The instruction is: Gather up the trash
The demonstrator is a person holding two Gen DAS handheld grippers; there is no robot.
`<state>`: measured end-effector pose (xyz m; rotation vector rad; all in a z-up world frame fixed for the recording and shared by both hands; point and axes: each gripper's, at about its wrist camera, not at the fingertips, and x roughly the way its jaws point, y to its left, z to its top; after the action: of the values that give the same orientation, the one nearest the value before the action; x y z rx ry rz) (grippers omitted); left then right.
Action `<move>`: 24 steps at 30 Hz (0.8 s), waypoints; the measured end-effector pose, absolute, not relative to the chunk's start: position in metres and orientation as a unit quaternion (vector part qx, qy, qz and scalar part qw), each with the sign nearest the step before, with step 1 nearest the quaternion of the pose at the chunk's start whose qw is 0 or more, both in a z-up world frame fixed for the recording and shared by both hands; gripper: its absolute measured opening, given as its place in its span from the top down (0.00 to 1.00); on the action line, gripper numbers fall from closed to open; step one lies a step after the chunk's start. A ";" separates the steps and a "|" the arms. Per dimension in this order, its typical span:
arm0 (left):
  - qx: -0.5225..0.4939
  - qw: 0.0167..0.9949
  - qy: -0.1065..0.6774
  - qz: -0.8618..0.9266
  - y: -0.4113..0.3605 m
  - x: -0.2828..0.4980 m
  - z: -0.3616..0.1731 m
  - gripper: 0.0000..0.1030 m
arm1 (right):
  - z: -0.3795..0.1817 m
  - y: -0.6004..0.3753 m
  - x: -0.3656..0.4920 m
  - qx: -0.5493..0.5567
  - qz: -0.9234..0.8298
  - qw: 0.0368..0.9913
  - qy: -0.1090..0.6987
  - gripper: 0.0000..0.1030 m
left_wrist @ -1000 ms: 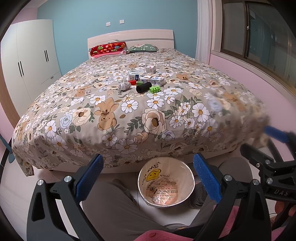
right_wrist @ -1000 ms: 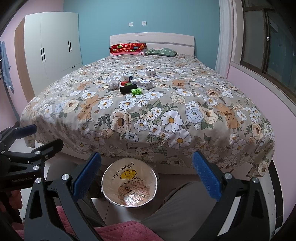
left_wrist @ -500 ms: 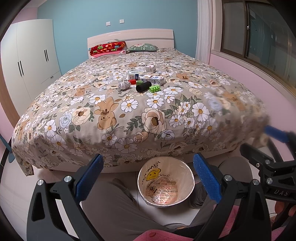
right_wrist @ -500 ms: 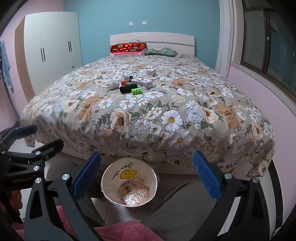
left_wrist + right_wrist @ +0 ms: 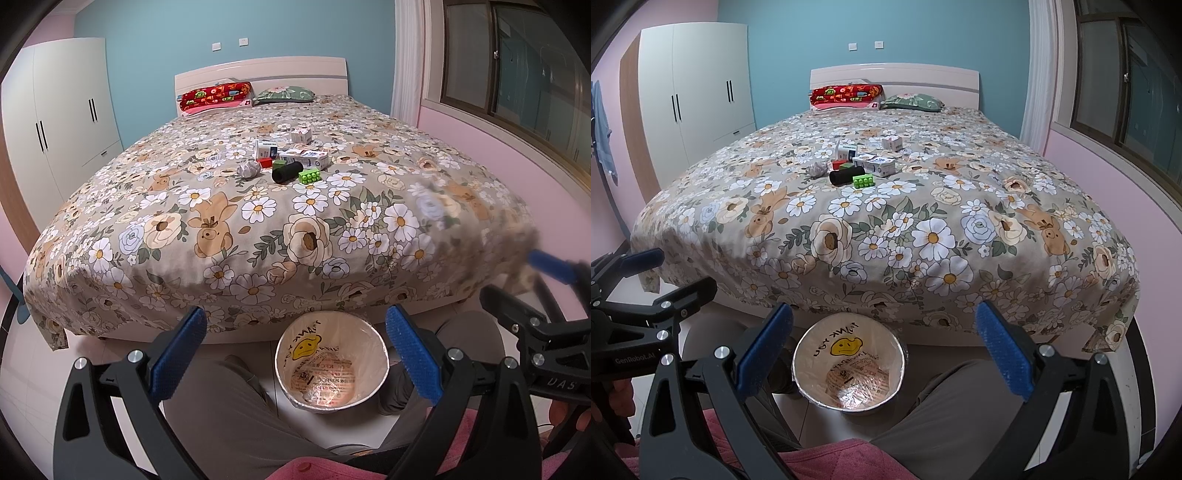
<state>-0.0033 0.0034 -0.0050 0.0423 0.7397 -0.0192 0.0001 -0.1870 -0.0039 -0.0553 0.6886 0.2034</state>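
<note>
Bin (image 5: 382, 373), bag-lined, holds a crumpled wrapper (image 5: 325, 384); left gripper (image 5: 295, 354) and right gripper (image 5: 882, 350) both gape, empty.

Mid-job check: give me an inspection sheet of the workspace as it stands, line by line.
Surface: floral bedspread, smooth.
Job's things: crumpled paper wad, black roll, cartons clustered mid-bed; lined bin on the floor at the bed's foot, between the person's knees.
Clutter: green block, red block in the same cluster.
Grippers: left gripper and right gripper both open, empty, held over the bin.
Cables: nothing seen.
Surroundings: wardrobe, pillows, window.
</note>
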 end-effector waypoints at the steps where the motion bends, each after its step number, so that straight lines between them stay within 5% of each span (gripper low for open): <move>1: 0.021 0.932 0.362 -0.010 0.003 -0.003 -0.005 0.04 | -0.004 -0.187 0.000 -0.027 0.100 0.936 0.337 0.06; 24: 0.017 0.930 0.366 -0.011 0.013 -0.004 -0.010 0.04 | 0.000 -0.188 0.004 -0.025 0.107 0.935 0.337 0.06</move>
<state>-0.0038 0.0131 -0.0096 0.0351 0.7499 -0.0222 0.0042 -0.1879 -0.0004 -0.0504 0.6894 0.2180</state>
